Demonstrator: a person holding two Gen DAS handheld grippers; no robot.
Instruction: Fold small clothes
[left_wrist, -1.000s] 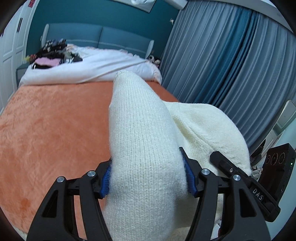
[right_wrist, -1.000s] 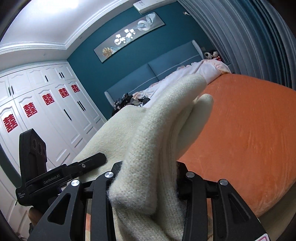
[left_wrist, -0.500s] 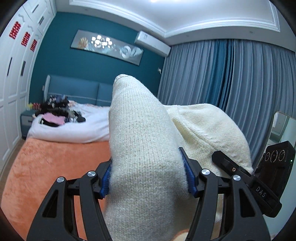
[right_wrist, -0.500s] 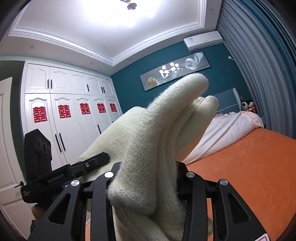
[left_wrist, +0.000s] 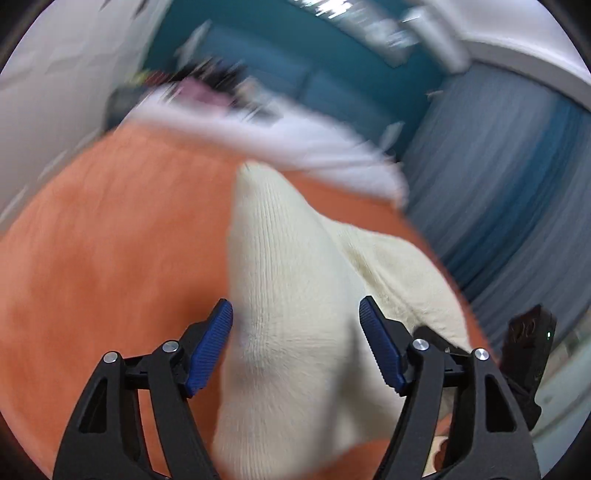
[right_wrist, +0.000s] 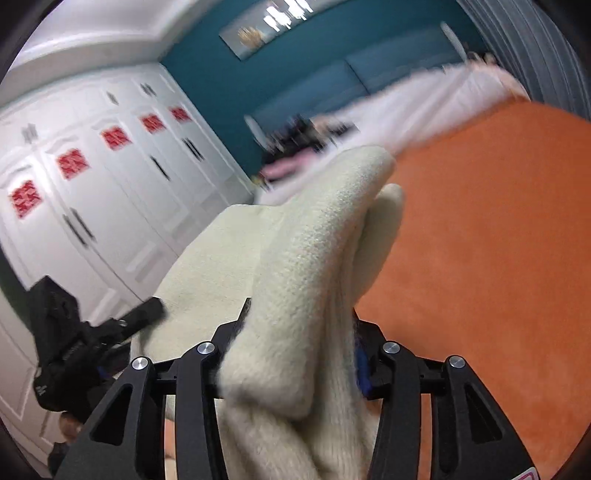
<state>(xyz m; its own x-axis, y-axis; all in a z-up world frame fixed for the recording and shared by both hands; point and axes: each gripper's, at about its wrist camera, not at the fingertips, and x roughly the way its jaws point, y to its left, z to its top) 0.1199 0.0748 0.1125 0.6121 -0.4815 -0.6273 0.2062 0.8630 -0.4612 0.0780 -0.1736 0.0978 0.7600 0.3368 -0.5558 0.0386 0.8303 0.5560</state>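
Observation:
A cream knitted garment (left_wrist: 291, 295) hangs between both grippers over the orange bed cover (left_wrist: 110, 258). In the left wrist view my left gripper (left_wrist: 295, 325) has its blue pads (left_wrist: 212, 343) spread apart, with the knit lying loose between them and a gap at the left pad. In the right wrist view my right gripper (right_wrist: 299, 328) is shut on a bunched fold of the same garment (right_wrist: 317, 251). The other gripper (right_wrist: 74, 350) shows at the lower left there. Both views are motion-blurred.
The orange cover (right_wrist: 480, 240) spreads ahead. A white duvet (left_wrist: 266, 136) with a pile of dark and pink clothes (left_wrist: 207, 85) lies at the headboard. White wardrobes (right_wrist: 92, 184) stand to the left, grey-blue curtains (left_wrist: 498, 184) to the right.
Both grippers have swung down from facing the wall and ceiling to facing the bed. My left gripper's jaws have opened off the knit. The right gripper still grips it.

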